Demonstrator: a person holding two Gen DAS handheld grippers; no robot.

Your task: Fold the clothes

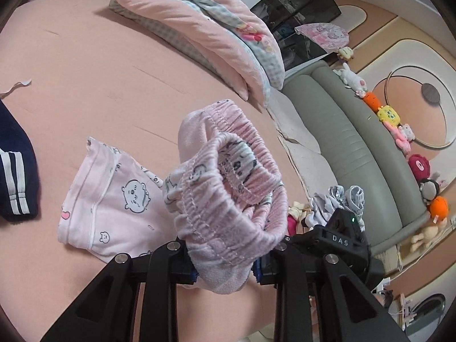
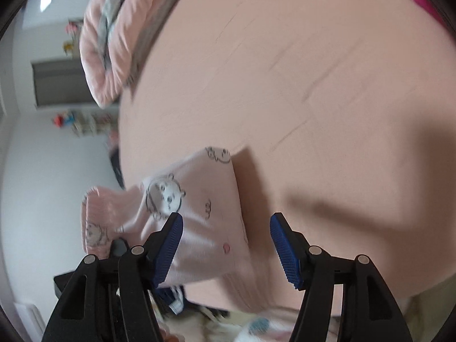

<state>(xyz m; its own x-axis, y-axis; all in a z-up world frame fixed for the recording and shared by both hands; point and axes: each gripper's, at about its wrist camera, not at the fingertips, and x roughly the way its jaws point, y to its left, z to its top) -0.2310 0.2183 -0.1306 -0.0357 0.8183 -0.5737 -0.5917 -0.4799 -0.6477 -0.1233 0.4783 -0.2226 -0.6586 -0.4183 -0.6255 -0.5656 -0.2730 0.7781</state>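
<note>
Left gripper [image 1: 225,259] is clamped on the pink pajama pants [image 1: 228,188] at the bunched waistband, legs trailing onto the pink bed sheet [image 1: 99,71]. Right gripper [image 2: 226,245] stands wide, holding nothing; its housing [image 1: 342,239] reads "DAS". Beyond, a folded quilt [image 1: 199,25]; the motion-blurred right view probably shows the same pants.

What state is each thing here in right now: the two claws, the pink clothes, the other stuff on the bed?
Left claw: shut on the pink shorts.
Pink shorts: lifted, waistband bunched, legs trailing on the bed.
Right claw: open, holding nothing.
Blanket: folded, lying on the bed.
Navy garment: lying at the bed's edge, only partly in view.
Grey clothes: crumpled in a heap.
</note>
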